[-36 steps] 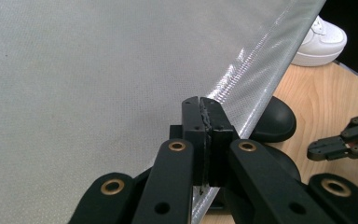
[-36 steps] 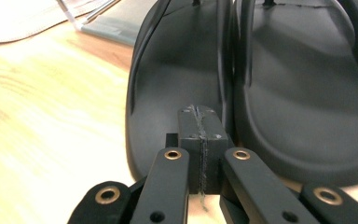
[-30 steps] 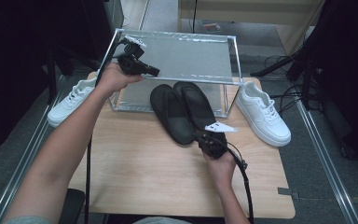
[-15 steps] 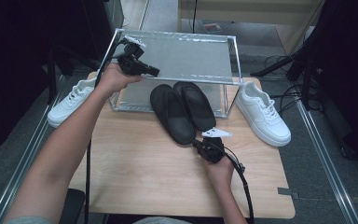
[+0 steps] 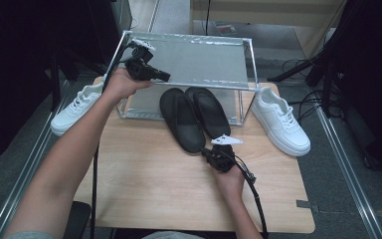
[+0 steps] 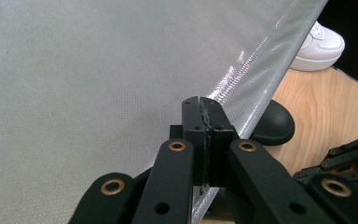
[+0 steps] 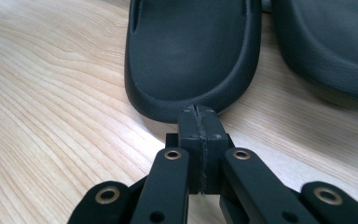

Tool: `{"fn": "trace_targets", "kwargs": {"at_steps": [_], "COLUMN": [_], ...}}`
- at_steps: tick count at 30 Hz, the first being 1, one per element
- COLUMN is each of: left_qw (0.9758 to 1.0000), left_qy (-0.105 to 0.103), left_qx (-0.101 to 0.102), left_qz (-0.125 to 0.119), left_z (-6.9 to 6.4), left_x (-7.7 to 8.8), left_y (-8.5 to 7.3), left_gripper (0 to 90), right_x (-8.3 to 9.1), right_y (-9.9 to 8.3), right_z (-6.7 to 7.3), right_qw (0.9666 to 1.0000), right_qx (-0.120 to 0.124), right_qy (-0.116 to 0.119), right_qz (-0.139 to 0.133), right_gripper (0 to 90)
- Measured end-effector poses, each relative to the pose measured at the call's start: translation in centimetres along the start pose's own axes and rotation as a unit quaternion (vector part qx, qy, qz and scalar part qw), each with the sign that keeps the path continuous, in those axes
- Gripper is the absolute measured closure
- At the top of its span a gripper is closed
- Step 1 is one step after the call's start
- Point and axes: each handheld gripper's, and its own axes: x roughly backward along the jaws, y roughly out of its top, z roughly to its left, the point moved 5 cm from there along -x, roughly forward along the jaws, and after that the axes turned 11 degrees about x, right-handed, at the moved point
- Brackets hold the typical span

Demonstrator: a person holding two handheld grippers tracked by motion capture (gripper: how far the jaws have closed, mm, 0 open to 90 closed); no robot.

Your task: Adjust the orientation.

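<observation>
Wooden table [image 5: 144, 189] carries two black slippers [image 5: 181, 119] at centre, toes under a mesh rack [image 5: 199, 62]. Right gripper [image 5: 214, 155], fingers together, sits at the left slipper's heel, six o'clock. Left gripper [image 5: 160, 76], fingers together, hovers over the rack's ten o'clock corner.

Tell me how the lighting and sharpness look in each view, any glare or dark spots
High view: soft, slightly blurred, table evenly lit, surroundings nearly black. Left gripper view: bright sheen along the mesh shelf's edge, left gripper sharp, white sneaker a bit overexposed. Right gripper view: crisp on the right gripper, pale glare on the wood by the black slipper's heel.
</observation>
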Motion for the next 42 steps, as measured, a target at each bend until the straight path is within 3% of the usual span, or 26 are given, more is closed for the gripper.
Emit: {"fn": "trace_targets", "kwargs": {"at_steps": [18,28,33,42], "left_qw": [1.0000,1.0000,1.0000,1.0000], "left_qy": [-0.003,-0.007,-0.007,-0.008], "left_qx": [-0.002,0.005,0.005,0.005], "left_qz": [0.000,0.000,0.000,-0.002], "left_z": [0.0,0.2,0.2,0.2], "left_x": [0.0,0.0,0.0,0.0], "left_y": [0.0,0.0,0.0,0.0], "left_gripper": [90.0,90.0,90.0,90.0], "right_x": [-3.8,-5.3,-6.3,-8.5], "right_y": [3.7,6.0,7.1,8.5], "right_z": [2.1,1.7,1.6,1.6], "right_qw": [0.9999,0.9998,0.9999,0.9998], "right_qx": [0.010,0.004,0.009,-0.008], "right_qy": [0.008,0.012,0.007,0.008], "right_qz": [0.000,-0.016,-0.011,-0.017], "right_gripper": [90.0,90.0,90.0,90.0]}}
